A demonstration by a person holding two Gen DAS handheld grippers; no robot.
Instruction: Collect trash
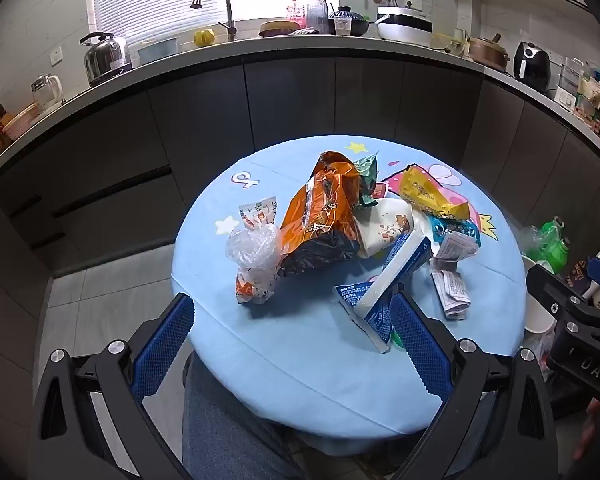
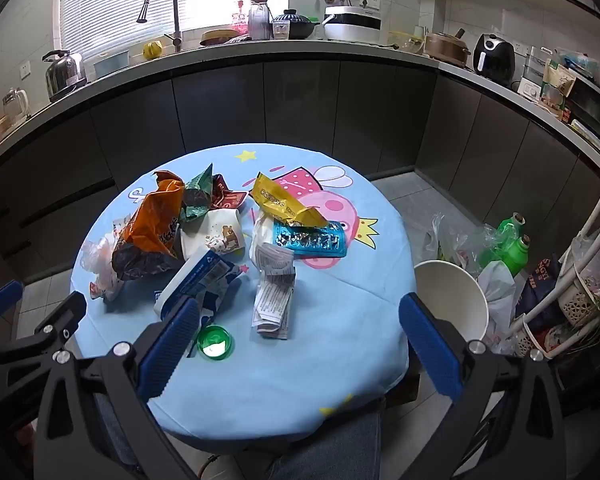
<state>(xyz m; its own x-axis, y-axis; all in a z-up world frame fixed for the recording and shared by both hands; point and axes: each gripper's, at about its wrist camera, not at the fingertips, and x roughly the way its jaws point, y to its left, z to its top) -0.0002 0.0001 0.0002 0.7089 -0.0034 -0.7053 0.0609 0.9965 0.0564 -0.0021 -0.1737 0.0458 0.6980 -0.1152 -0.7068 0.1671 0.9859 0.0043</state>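
Observation:
A small round table (image 1: 300,368) (image 2: 300,380) with a light blue cartoon cloth carries a heap of trash. An orange snack bag (image 1: 324,216) (image 2: 152,228), a clear plastic bag (image 1: 254,246), a blue-and-white carton (image 1: 392,276) (image 2: 200,276), a yellow wrapper (image 1: 432,196) (image 2: 288,204), a blue blister pack (image 2: 310,240), folded paper leaflets (image 2: 274,296) (image 1: 452,288) and a green bottle cap (image 2: 215,342) lie on it. My left gripper (image 1: 292,348) hangs open over the near edge, empty. My right gripper (image 2: 300,348) is open too, holding nothing.
A white bin (image 2: 456,300) stands on the floor right of the table, beside green bottles (image 2: 512,248) and plastic bags. A white wire rack (image 2: 588,264) is further right. Dark cabinets and a cluttered counter (image 2: 300,52) curve behind. A person's jeans-clad legs (image 1: 220,420) are under the near edge.

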